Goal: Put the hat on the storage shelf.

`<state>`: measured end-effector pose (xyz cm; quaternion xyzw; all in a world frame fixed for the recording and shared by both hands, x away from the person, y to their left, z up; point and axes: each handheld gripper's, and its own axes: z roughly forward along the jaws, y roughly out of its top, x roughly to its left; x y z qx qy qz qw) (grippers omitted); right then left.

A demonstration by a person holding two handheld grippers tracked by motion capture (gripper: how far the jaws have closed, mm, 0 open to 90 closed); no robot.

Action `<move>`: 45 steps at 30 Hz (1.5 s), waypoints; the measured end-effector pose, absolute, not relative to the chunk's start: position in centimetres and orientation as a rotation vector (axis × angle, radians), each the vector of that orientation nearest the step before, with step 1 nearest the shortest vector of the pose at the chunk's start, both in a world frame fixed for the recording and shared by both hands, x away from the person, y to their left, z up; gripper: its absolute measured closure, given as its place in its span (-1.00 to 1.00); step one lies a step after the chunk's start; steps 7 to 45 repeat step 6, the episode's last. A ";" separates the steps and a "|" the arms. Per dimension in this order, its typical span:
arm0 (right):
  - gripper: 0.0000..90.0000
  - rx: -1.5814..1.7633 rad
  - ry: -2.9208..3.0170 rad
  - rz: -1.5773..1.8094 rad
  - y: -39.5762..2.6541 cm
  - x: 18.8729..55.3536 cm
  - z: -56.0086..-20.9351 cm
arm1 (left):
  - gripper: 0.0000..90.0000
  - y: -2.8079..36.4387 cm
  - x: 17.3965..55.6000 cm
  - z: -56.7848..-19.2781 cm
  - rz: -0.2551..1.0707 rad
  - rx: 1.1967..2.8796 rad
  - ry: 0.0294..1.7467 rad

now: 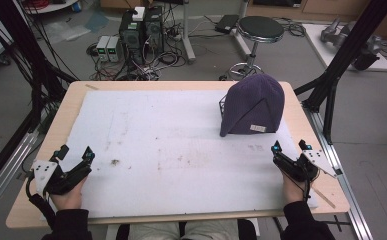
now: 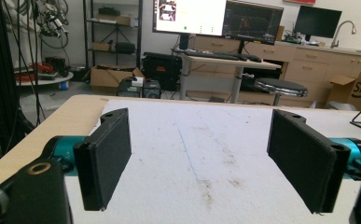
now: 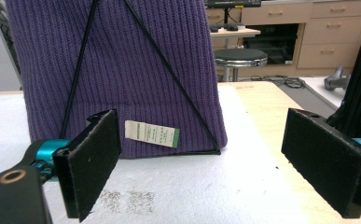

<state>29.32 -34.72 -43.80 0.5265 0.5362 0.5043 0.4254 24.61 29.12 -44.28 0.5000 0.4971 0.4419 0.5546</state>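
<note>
Stained white mat [image 1: 171, 150] covers wooden table [image 1: 61, 120].

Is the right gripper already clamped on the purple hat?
No: in the right gripper view the right gripper has its jaws wide apart, short of the purple hat with nothing between them.

I'm looking at a light wooden table [image 1: 306, 125] almost wholly covered by a stained white foam sheet [image 1: 171, 140]. On the sheet's far right part stands a purple ribbed knit beanie [image 1: 253, 106], stretched over a thin black wire frame [image 3: 169, 70], its white label [image 3: 151, 133] facing me.
</note>
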 end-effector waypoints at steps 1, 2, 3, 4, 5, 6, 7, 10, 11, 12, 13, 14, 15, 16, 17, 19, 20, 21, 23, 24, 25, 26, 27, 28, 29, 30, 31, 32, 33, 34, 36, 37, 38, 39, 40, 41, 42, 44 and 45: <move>-0.76 1.315 1.342 1.259 -34.7 29.3 -43.8 | -0.51 29.1 24.6 -44.3 1.043 1.181 1.175; -0.76 1.316 1.341 1.260 -34.8 29.3 -43.8 | -0.51 29.1 24.6 -44.3 1.041 1.182 1.176; -0.76 1.317 1.342 1.260 -34.8 29.3 -43.8 | -0.51 29.1 24.6 -44.3 1.040 1.183 1.175; -0.76 1.317 1.343 1.262 -34.8 29.3 -43.8 | -0.51 29.1 24.6 -44.3 1.039 1.182 1.176; -0.76 1.316 1.344 1.262 -34.8 29.3 -43.8 | -0.51 29.1 24.6 -44.3 1.039 1.182 1.177; -0.76 1.318 1.344 1.265 -34.7 29.4 -43.8 | -0.51 29.1 24.7 -44.3 1.040 1.183 1.177; -0.76 1.318 1.344 1.265 -34.7 29.4 -43.8 | -0.51 29.1 24.7 -44.3 1.040 1.183 1.177; -0.76 1.318 1.344 1.265 -34.7 29.4 -43.8 | -0.51 29.1 24.7 -44.3 1.040 1.183 1.177; -0.76 1.318 1.344 1.265 -34.7 29.4 -43.8 | -0.51 29.1 24.7 -44.3 1.040 1.183 1.177; -0.76 1.318 1.344 1.265 -34.7 29.4 -43.8 | -0.51 29.1 24.7 -44.3 1.040 1.183 1.177; -0.76 1.318 1.344 1.265 -34.7 29.4 -43.8 | -0.51 29.1 24.7 -44.3 1.040 1.183 1.177; -0.76 1.318 1.344 1.265 -34.7 29.4 -43.8 | -0.51 29.1 24.7 -44.3 1.040 1.183 1.177; -0.76 1.318 1.344 1.265 -34.7 29.4 -43.8 | -0.51 29.1 24.7 -44.3 1.040 1.183 1.177; -0.76 1.318 1.344 1.265 -34.7 29.4 -43.8 | -0.51 29.1 24.7 -44.3 1.040 1.183 1.177; -0.76 1.318 1.344 1.265 -34.7 29.4 -43.8 | -0.51 29.1 24.7 -44.3 1.040 1.183 1.177; -0.76 1.318 1.344 1.265 -34.7 29.4 -43.8 | -0.51 29.1 24.7 -44.3 1.040 1.183 1.177; -0.76 1.318 1.344 1.265 -34.7 29.4 -43.8 | -0.51 29.1 24.7 -44.3 1.040 1.183 1.177; -0.76 1.318 1.344 1.265 -34.7 29.4 -43.8 | -0.51 29.1 24.7 -44.3 1.040 1.183 1.177; -0.76 1.318 1.344 1.265 -34.7 29.4 -43.8 | -0.51 29.1 24.7 -44.3 1.040 1.183 1.177; -0.76 1.318 1.344 1.265 -34.7 29.4 -43.8 | -0.51 29.1 24.7 -44.3 1.040 1.183 1.177; -0.76 1.318 1.344 1.265 -34.7 29.4 -43.8 | -0.51 29.1 24.7 -44.3 1.040 1.183 1.177; -0.76 1.318 1.344 1.265 -34.7 29.4 -43.8 | -0.51 29.1 24.7 -44.3 1.040 1.183 1.177; -0.76 1.318 1.344 1.265 -34.7 29.4 -43.8 | -0.51 29.1 24.7 -44.3 1.040 1.183 1.177; -0.76 1.318 1.344 1.265 -34.7 29.4 -43.8 | -0.51 29.1 24.7 -44.3 1.040 1.183 1.177; -0.76 1.318 1.344 1.265 -34.7 29.4 -43.8 | -0.51 29.1 24.7 -44.3 1.040 1.183 1.177; -0.76 1.318 1.344 1.265 -34.7 29.4 -43.8 | -0.51 29.1 24.7 -44.3 1.040 1.183 1.177; -0.76 1.318 1.344 1.265 -34.7 29.4 -43.8 | -0.51 29.1 24.7 -44.3 1.040 1.183 1.177; -0.76 1.318 1.344 1.265 -34.7 29.4 -43.8 | -0.51 29.1 24.7 -44.3 1.040 1.183 1.177; -0.76 1.318 1.344 1.265 -34.7 29.4 -43.8 | -0.51 29.1 24.7 -44.3 1.040 1.183 1.177; -0.76 1.318 1.344 1.265 -34.7 29.4 -43.8 | -0.51 29.1 24.7 -44.3 1.040 1.183 1.177; -0.76 1.318 1.344 1.265 -34.7 29.4 -43.8 | -0.51 29.1 24.7 -44.3 1.040 1.183 1.177; -0.76 1.318 1.344 1.265 -34.7 29.4 -43.8 | -0.51 29.1 24.7 -44.3 1.040 1.183 1.177; -0.76 1.318 1.344 1.265 -34.7 29.4 -43.8 | -0.51 29.1 24.7 -44.3 1.040 1.183 1.177; -0.76 1.318 1.344 1.265 -34.7 29.4 -43.8 | -0.51 29.1 24.7 -44.3 1.040 1.183 1.177; -0.76 1.318 1.344 1.265 -34.7 29.4 -43.8 | -0.51 29.1 24.7 -44.3 1.040 1.183 1.177; -0.76 1.318 1.344 1.265 -34.7 29.4 -43.8 | -0.51 29.1 24.7 -44.3 1.040 1.183 1.177; -0.76 1.318 1.344 1.265 -34.7 29.4 -43.8 | -0.51 29.1 24.7 -44.3 1.040 1.183 1.177; -0.76 1.318 1.344 1.265 -34.7 29.4 -43.8 | -0.51 29.1 24.7 -44.3 1.040 1.183 1.177; -0.76 1.318 1.344 1.265 -34.7 29.4 -43.8 | -0.51 29.1 24.7 -44.3 1.040 1.183 1.177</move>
